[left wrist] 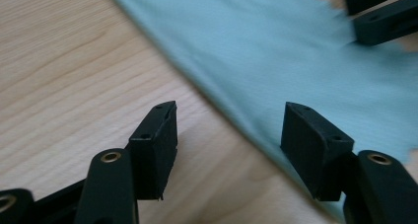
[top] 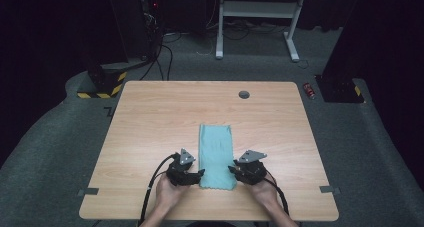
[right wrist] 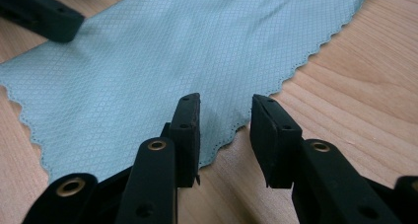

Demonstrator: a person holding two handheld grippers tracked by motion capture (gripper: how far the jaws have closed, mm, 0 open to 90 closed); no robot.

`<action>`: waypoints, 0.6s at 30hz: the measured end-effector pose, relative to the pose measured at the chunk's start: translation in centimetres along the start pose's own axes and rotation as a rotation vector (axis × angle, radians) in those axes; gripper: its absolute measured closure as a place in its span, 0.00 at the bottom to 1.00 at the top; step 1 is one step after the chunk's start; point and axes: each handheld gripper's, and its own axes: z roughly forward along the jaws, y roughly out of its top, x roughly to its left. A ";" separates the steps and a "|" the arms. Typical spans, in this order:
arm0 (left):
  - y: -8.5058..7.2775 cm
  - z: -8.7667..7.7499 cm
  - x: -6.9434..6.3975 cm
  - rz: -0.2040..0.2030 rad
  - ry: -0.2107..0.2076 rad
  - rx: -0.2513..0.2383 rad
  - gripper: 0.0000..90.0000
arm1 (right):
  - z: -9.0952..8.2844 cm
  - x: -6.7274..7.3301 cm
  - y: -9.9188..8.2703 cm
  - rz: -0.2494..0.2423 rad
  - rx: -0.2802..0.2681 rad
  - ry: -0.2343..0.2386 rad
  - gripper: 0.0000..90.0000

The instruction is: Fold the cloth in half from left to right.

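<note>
A light teal cloth (top: 216,154) lies flat as a long narrow strip on the wooden table (top: 150,122), its near end by the front edge. My left gripper (top: 201,173) sits at the strip's near left edge. In the left gripper view it (left wrist: 229,135) stands open, and the cloth (left wrist: 276,46) edge runs between its jaws. My right gripper (top: 232,169) sits at the near right edge. In the right gripper view it (right wrist: 224,120) is open, with the scalloped edge of the cloth (right wrist: 162,51) lying between its jaws, unpinched.
A round cable hole (top: 244,94) is set in the table's far side. Grey tape tabs (top: 88,191) mark the front corners. On the floor beyond are a red can (top: 309,90), a white desk frame (top: 257,9) and a yellow-and-black striped base (top: 102,84).
</note>
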 end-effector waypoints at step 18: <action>-2.4 -1.3 -1.2 0.048 0.035 0.003 0.41 | 0.1 -0.4 0.1 0.016 0.007 0.015 0.69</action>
